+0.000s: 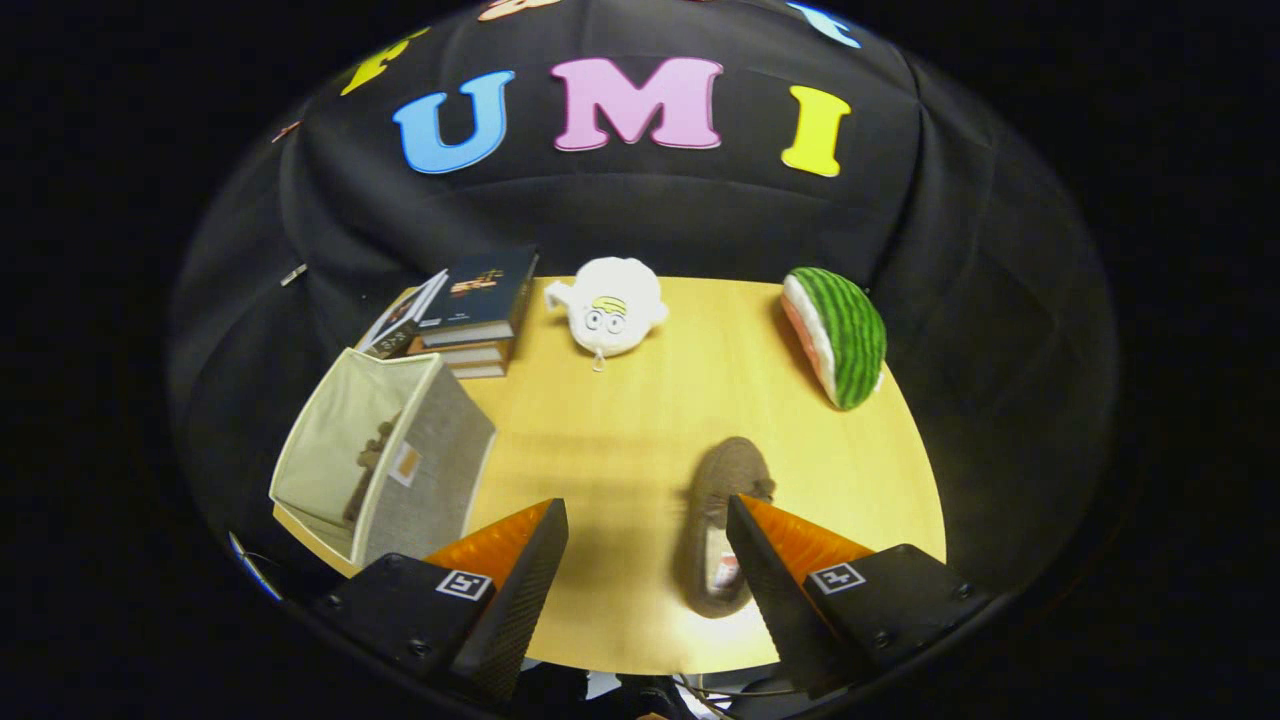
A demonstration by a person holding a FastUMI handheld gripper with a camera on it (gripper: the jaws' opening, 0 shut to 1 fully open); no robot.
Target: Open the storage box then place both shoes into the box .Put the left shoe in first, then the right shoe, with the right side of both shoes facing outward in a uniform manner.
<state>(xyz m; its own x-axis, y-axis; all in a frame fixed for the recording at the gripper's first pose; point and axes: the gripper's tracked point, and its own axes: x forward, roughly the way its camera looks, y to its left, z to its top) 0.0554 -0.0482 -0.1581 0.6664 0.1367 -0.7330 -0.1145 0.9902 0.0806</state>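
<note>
On table (640,420): shoe (722,520) beside gripper (648,515) right finger, fingers spread.

Table (640,420): smooth, pale wood with a slight sheen. On it, the box (425,470) is matt woven cloth, the shoe (722,500) fuzzy, the melon (840,335) plush.

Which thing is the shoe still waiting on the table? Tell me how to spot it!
Look at the yellow wooden table. Between the open gripper fingers, close against the right one, lies a brown fuzzy slipper. It is the only dark, flat thing there; the watermelon toy and white plush sit farther back.
</note>
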